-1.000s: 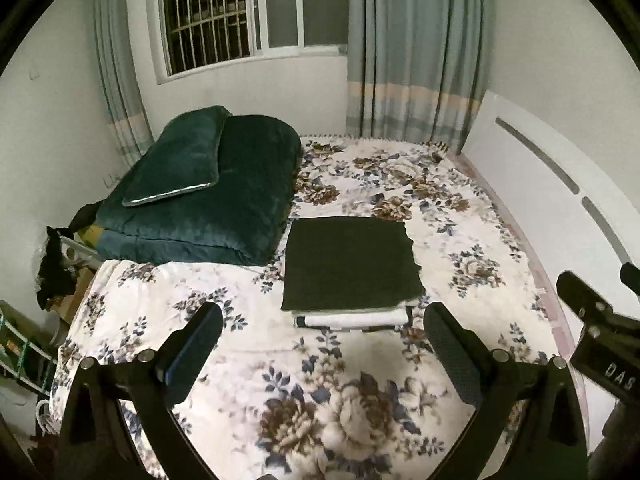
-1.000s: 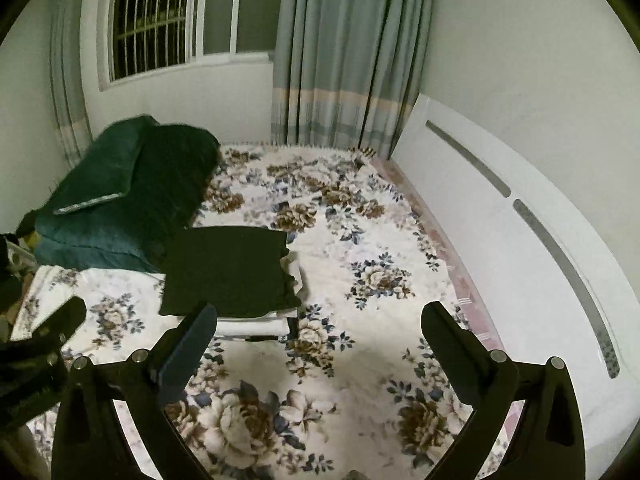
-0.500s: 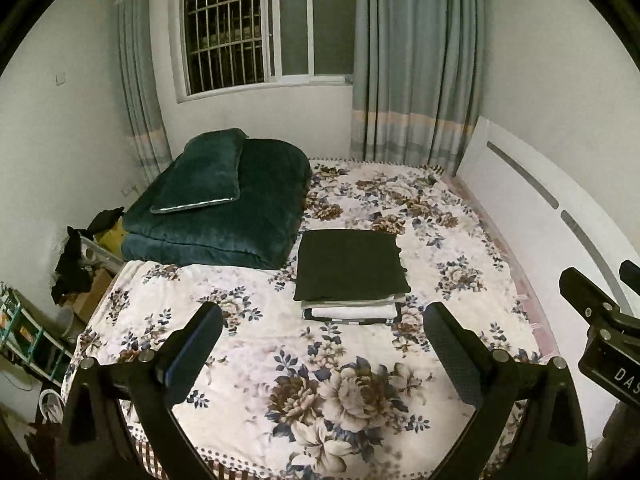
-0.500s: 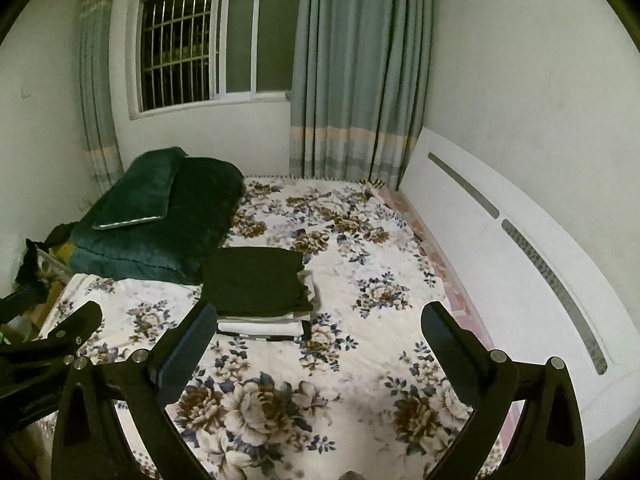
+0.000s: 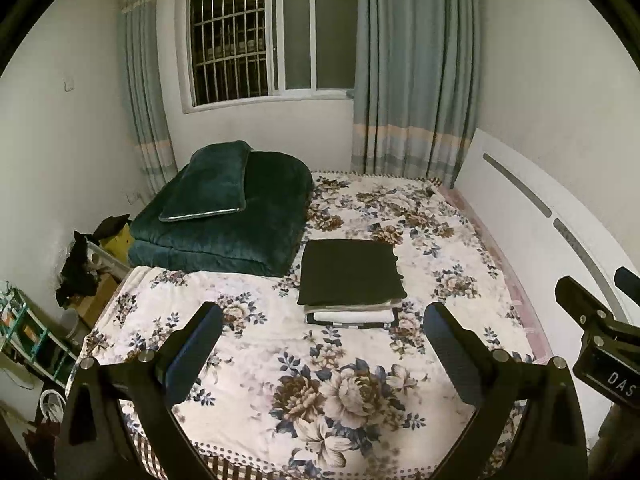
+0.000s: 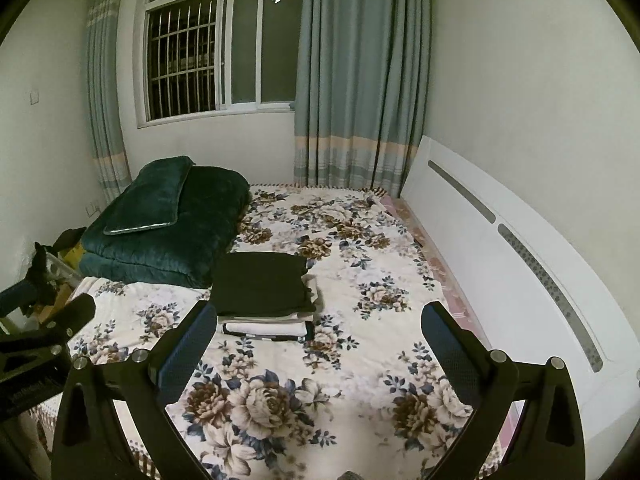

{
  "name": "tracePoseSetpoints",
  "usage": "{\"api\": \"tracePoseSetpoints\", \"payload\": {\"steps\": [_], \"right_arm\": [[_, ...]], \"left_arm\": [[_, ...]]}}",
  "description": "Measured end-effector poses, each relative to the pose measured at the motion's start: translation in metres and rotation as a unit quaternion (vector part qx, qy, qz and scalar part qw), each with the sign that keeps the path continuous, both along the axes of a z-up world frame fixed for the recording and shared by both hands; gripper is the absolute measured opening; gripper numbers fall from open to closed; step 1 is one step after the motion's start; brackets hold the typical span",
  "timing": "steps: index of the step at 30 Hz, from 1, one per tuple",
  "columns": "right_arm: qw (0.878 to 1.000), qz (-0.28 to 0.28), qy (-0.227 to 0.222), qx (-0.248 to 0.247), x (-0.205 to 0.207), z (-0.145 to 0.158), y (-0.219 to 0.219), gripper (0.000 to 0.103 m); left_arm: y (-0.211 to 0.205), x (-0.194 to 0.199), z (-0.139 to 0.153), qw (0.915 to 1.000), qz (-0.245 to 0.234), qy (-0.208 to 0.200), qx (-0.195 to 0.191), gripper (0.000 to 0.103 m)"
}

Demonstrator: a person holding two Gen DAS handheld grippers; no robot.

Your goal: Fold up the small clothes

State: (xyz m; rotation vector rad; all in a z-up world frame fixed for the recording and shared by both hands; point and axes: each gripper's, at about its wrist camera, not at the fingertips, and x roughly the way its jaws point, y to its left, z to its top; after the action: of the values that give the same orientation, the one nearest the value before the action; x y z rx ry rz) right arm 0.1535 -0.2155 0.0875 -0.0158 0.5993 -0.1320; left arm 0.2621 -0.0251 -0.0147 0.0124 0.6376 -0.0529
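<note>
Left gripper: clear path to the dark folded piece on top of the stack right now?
Probably yes. The left gripper is open and empty, aimed at the dark folded piece topping the stack. Only bare floral bedspread lies between; it would need to move forward.

You see only edges of the garments under the dark top one in the stack [image 5: 350, 314]; the shelf [image 5: 24, 336] runs off-frame.
</note>
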Motion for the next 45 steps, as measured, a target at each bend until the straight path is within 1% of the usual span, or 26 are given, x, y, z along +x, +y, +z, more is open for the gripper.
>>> {"api": "tracePoseSetpoints", "payload": {"steps": [14,18,25,33,45], "right_arm": [[1.0,-0.004,-0.001,0.002,-0.013,0.005,0.003,0.103],[1.0,0.0,0.0,0.003,-0.018,0.012,0.0,0.103],[1.0,0.006,0.001,0.004,-0.014,0.015,-0.002,0.103],[1.0,0.017,-0.001,0.006,-0.011,0.026,0.0,0.103],[1.0,0.02,-0.001,0.007,-0.008,0.024,-0.002,0.103]], "left_arm": [[0.004,-0.005,0.003,1.0,0.006,-0.004,0.001,0.103],[0.004,-0.005,0.002,1.0,0.006,-0.004,0.001,0.103],[0.001,-0.01,0.006,0.9999,0.008,-0.006,0.005,0.103],[0.002,-0.013,0.008,0.9999,0.011,-0.008,0.005,0.103],[0.003,-0.014,0.008,0.9999,0.011,-0.008,0.004,0.103]]}}
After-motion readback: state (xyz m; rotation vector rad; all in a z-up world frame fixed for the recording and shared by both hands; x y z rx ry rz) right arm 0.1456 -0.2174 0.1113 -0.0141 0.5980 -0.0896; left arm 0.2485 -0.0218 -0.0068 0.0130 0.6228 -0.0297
